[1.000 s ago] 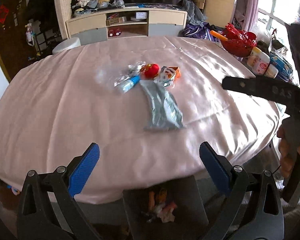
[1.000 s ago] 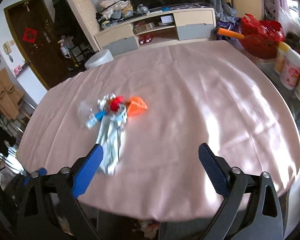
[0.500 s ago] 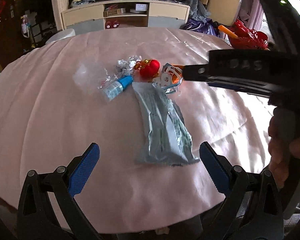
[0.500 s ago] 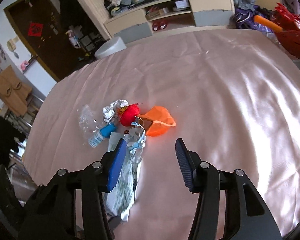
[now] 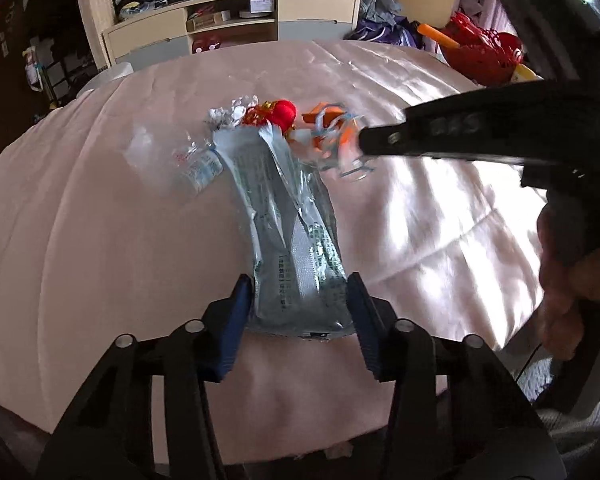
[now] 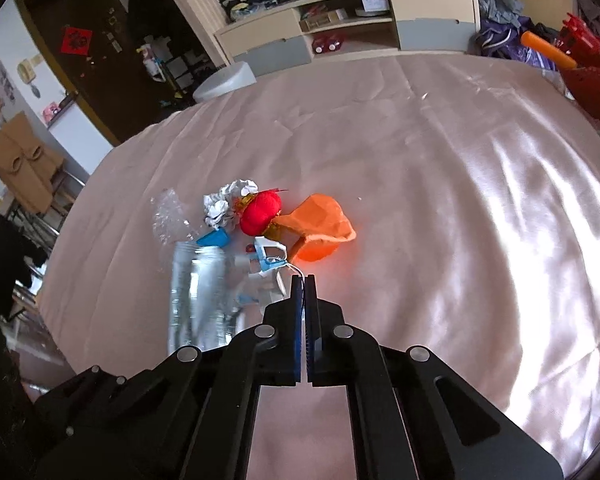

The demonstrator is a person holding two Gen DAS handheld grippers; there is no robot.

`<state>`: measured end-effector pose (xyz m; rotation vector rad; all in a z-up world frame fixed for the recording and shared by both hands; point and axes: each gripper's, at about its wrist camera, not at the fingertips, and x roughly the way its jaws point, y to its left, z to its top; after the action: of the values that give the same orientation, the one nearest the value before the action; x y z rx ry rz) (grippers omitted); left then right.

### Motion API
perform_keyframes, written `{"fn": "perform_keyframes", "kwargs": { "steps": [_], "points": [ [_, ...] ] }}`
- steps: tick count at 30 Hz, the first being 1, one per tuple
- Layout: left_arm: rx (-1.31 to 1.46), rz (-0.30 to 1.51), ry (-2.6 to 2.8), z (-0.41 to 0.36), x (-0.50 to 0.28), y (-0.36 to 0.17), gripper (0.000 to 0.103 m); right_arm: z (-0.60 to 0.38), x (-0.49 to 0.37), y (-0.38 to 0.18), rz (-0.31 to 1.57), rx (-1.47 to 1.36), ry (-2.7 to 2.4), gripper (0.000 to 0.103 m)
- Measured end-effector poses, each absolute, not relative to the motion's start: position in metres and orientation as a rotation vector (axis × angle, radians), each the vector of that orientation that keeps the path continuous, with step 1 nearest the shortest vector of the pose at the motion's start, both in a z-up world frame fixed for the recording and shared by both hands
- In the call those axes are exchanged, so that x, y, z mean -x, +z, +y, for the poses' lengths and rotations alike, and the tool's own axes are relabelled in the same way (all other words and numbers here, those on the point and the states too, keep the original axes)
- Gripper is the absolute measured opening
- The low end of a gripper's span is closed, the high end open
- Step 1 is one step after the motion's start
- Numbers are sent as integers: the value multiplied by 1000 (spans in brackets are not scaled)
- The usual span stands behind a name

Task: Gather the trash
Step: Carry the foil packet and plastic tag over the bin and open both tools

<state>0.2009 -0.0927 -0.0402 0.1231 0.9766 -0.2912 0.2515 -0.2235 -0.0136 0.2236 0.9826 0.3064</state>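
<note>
A pile of trash lies on the pink-clothed table (image 6: pixel 460 200). A long silver packet (image 5: pixel 292 220) points toward me. My left gripper (image 5: pixel 300 308) is closing on its near end, and both blue pads touch its buckled edges. Behind it lie a clear bottle (image 5: pixel 198 166) with a blue cap (image 6: pixel 214 238), crumpled foil (image 6: pixel 228 200), a red ball ornament (image 6: pixel 260 212) and an orange wrapper (image 6: pixel 320 224). My right gripper (image 6: pixel 304 278) is shut at the pile's near edge, pinching the thin string of a white-and-blue mask (image 6: pixel 266 258). In the left wrist view the right gripper (image 5: pixel 366 140) reaches in from the right.
A red basket (image 5: pixel 480 56) sits at the table's far right edge. Beyond the table stand a low cabinet (image 6: pixel 340 20) and a white stool (image 6: pixel 224 82). A person's hand (image 5: pixel 568 280) holds the right gripper's handle at the table's right edge.
Both grippers came forward and down to the pile. The left jaws went from wide to closed on the packet's near end. The right jaws narrowed, then shut at the mask.
</note>
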Motion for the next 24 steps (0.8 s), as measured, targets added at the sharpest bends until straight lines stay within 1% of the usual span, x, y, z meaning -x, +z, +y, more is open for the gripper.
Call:
{"fn": "perform_keyframes", "kwargs": {
  "steps": [2,10,16,19,24],
  "points": [
    [-118,989,-282,-87,-194,-38,41,-228,-241,-7,969,-212,304,3],
    [-122,1015,-295,-64,-150,-32,38,-241,-186,12,930,-164,301,3],
    [-101,962,-320,-48,-101,-14,37,-240,-134,26,884,-140,308,3],
    [-76,950,-333,-40,-80,-13,37,-239,-108,24,877,-135,319,3],
    [-31,955,-339,-26,-50,-29,37,-232,-76,9,893,-117,331,3]
  ]
}}
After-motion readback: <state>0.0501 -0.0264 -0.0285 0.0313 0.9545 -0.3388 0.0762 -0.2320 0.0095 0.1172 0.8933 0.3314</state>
